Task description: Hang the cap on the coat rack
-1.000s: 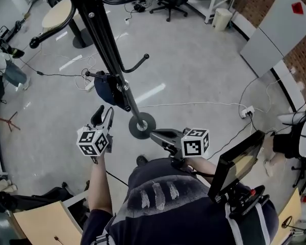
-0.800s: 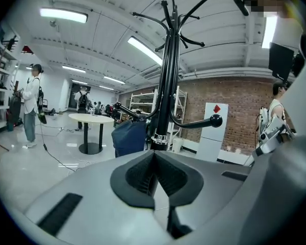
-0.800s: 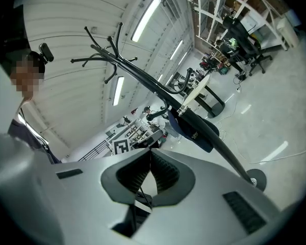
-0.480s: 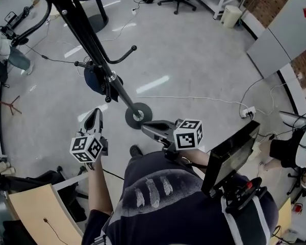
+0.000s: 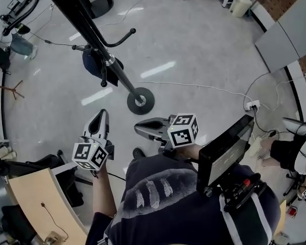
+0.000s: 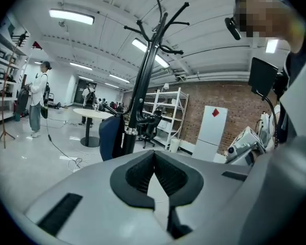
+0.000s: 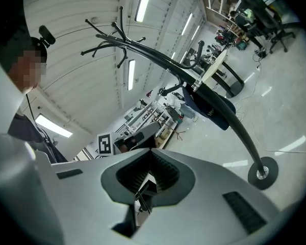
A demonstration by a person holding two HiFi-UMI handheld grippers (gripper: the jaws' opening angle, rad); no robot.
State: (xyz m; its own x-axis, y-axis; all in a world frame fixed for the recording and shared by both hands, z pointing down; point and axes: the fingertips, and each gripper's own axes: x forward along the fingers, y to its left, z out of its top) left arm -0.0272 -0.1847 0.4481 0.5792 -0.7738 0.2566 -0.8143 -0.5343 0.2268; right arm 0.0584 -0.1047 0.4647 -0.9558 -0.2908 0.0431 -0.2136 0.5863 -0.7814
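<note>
A dark blue cap (image 5: 94, 63) hangs on a low hook of the black coat rack (image 5: 86, 27), whose round base (image 5: 141, 100) stands on the grey floor. My left gripper (image 5: 103, 114) is below the cap, well apart from it, shut and holding nothing. My right gripper (image 5: 137, 129) is just below the base, pointing left, also shut and empty. In the left gripper view the cap (image 6: 110, 137) hangs beside the pole (image 6: 137, 101), beyond the closed left gripper (image 6: 154, 154). The right gripper view has the cap (image 7: 211, 106) on the slanted pole above the closed right gripper (image 7: 150, 165).
A white cable and a power strip (image 5: 251, 106) lie on the floor to the right. A wooden desk (image 5: 35, 198) is at the lower left. A black monitor (image 5: 227, 149) rides at my right side. A person (image 6: 38, 93) stands far left, by a round table (image 6: 94, 114).
The left gripper's jaws went from open near the cap to shut, and it drew back toward my body. The cap stays on the hook. The right gripper swung slightly left.
</note>
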